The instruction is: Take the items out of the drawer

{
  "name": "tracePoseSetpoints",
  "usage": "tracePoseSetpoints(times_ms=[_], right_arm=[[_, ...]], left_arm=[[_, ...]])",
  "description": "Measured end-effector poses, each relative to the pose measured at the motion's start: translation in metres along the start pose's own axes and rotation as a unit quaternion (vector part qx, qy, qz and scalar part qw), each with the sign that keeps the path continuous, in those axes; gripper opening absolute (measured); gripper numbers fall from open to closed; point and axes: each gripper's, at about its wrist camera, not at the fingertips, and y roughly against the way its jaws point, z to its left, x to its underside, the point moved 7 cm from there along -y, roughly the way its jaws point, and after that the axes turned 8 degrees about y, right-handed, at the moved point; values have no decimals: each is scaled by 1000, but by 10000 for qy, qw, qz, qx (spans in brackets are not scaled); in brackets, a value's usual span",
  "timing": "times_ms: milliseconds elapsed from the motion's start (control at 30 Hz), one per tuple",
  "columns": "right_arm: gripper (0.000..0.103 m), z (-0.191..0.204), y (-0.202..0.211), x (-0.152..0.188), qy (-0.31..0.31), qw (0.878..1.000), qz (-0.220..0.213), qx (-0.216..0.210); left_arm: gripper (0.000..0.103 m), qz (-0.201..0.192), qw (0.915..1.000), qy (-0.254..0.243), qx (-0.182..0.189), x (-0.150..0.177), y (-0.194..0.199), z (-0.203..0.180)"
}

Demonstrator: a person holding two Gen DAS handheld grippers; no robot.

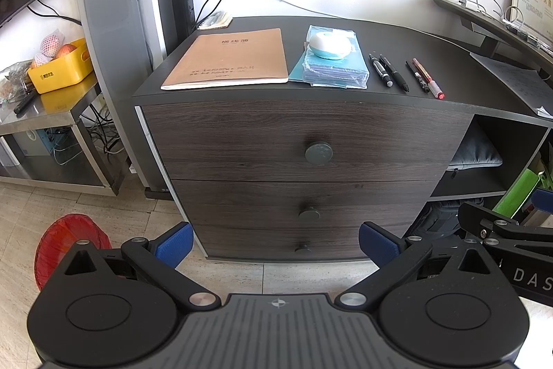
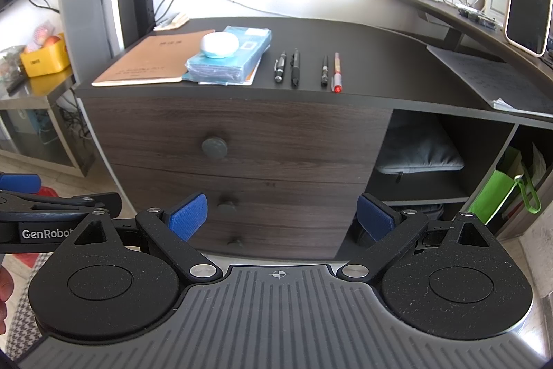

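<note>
Both grippers hang in the air in front of a dark cabinet (image 1: 311, 140) with a wood-grain surface, and neither touches it. The left gripper (image 1: 274, 244) has its jaws spread wide with nothing between them; its blue pads (image 1: 174, 244) have a rough, woven texture. The right gripper (image 2: 281, 218) is spread wide in the same way and holds nothing.

The cabinet has three drawers, one above another, all closed. The top drawer (image 2: 242, 130) carries a round, flat grey knob (image 1: 318, 153); the two lower drawers have smaller round knobs. What lies inside the drawers cannot be seen.

On the smooth dark top lie a thin brown notebook (image 1: 228, 59) with a matte paper cover and, just beside it, a stack of teal packets (image 1: 330, 66) in shiny clear plastic. A small rounded white and light-blue object (image 1: 329, 45) sits on this stack. Further right four slim pens (image 1: 404, 73) lie almost parallel near the front edge; the last one has a red tip.

To the left, on a steel table, stands a yellow plastic basket (image 1: 62, 68) with fruit in net sleeves.
</note>
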Motion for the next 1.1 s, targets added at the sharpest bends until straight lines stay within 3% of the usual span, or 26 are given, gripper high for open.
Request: tracePoseSetpoints(times_ms=[1100], right_arm=[[97,-1,-10,4,-33,9999,145,9]], left_arm=[[101,152,9999,-25,28,6,-12,-4]])
